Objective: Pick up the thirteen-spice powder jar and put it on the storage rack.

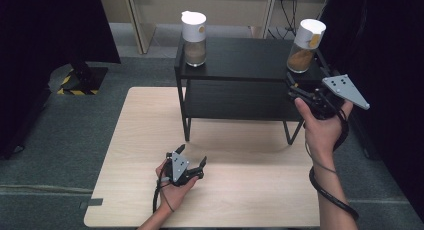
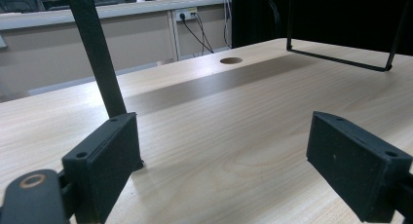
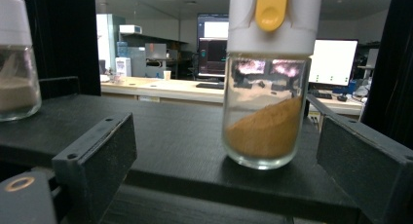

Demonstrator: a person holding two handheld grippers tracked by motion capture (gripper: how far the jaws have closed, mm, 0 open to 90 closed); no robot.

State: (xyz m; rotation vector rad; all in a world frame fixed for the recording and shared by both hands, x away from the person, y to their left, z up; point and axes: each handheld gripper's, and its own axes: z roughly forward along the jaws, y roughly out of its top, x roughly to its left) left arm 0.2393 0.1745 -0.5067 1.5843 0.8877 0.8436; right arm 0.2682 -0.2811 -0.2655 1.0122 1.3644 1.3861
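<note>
Two glass jars with white lids stand on the top of a black shelf (image 1: 240,57). The jar of orange powder (image 1: 305,46) is at the shelf's right end, and in the right gripper view this jar (image 3: 267,112) stands upright just beyond my open jaws, a yellow tab on its lid. My right gripper (image 1: 300,90) is held open at the shelf's right front corner, apart from the jar. The jar of pale brown powder (image 1: 194,39) is at the left end, its edge showing as a jar (image 3: 17,63). My left gripper (image 1: 192,157) rests open low over the wooden table (image 1: 150,140), nothing between its jaws.
The black shelf has a lower board and thin legs (image 2: 100,53) standing on the table. A round hole (image 2: 231,60) is cut in the tabletop. Dark curtains flank the table. A black and yellow striped base (image 1: 75,82) sits on the floor at the left.
</note>
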